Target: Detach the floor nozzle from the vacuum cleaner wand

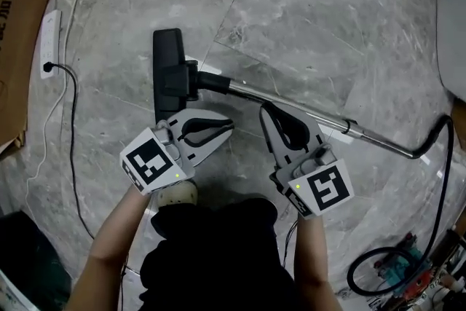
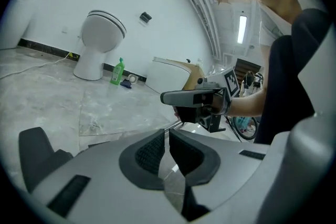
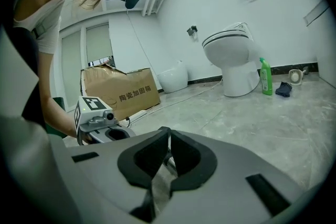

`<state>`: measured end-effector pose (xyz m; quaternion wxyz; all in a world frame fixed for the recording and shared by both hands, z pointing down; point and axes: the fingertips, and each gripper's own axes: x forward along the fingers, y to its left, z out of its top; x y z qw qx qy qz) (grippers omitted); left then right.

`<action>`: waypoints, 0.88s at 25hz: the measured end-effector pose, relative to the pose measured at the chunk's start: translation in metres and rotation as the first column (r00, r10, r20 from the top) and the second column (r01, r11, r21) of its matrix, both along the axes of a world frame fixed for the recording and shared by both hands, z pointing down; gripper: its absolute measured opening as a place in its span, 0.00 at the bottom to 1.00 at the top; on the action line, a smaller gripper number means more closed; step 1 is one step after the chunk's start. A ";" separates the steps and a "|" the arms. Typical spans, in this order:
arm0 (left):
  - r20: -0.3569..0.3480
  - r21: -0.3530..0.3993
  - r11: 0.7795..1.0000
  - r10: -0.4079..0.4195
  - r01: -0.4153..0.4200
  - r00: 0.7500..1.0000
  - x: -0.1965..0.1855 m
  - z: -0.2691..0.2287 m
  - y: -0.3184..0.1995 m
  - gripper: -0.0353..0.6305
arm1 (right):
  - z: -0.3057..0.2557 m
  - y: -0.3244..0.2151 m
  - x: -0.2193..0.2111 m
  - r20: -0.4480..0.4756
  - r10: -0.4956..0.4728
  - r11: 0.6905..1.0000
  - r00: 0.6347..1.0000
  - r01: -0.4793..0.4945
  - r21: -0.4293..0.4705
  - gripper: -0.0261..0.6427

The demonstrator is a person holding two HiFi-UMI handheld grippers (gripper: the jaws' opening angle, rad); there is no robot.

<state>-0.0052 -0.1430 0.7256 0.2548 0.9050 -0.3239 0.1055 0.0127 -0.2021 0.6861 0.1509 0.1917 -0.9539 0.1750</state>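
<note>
Floor nozzle [image 1: 167,69]: black, flat, oblong head lying on the grey marbled floor [image 1: 306,18], joined by a black neck to the chrome wand [image 1: 247,89]. The wand runs diagonally right across the floor to a black hose [image 1: 426,151]. Left gripper [image 1: 230,127]: jaws pressed together with nothing between them, tips just on the person's side of the nozzle neck. Right gripper [image 1: 265,108]: also closed and empty, tips just beside the wand; whether they touch it can't be told.
</note>
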 end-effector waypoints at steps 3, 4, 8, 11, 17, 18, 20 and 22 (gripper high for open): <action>-0.040 0.037 0.997 0.066 -0.064 0.997 0.013 0.008 -0.005 0.07 | 0.009 -0.007 -0.010 -0.004 -0.045 0.999 0.999 0.045 0.031 0.07; -0.064 0.048 0.996 0.084 -0.081 0.994 0.018 0.009 -0.006 0.07 | 0.010 -0.007 -0.014 -0.011 -0.069 0.996 0.998 0.069 0.051 0.07; -0.110 0.098 0.985 0.153 -0.142 0.982 0.030 0.007 -0.006 0.07 | 0.013 -0.008 -0.016 -0.019 -0.117 0.986 0.993 0.118 0.114 0.07; -0.142 0.099 0.983 0.167 -0.154 0.976 0.030 0.005 -0.005 0.07 | 0.024 -0.010 -0.005 -0.029 -0.076 0.991 0.997 0.079 0.111 0.07; -0.043 0.127 0.991 0.040 -0.034 0.998 0.004 -0.001 -0.014 0.07 | 0.035 -0.010 0.029 -0.158 -0.006 0.990 0.987 0.028 0.136 0.07; -0.006 0.141 0.990 0.020 -0.019 1.000 -0.002 -0.002 -0.016 0.07 | 0.037 -0.011 0.034 -0.194 0.003 0.988 0.981 0.028 0.155 0.07; 0.052 0.167 0.986 0.007 -0.015 0.999 -0.012 -0.003 -0.020 0.07 | 0.043 -0.012 0.037 -0.253 -0.005 0.984 0.967 0.050 0.171 0.12; 0.108 0.186 0.981 0.035 -0.055 0.994 -0.016 -0.003 -0.021 0.08 | 0.049 -0.006 0.034 -0.300 -0.051 0.982 0.952 0.103 0.158 0.22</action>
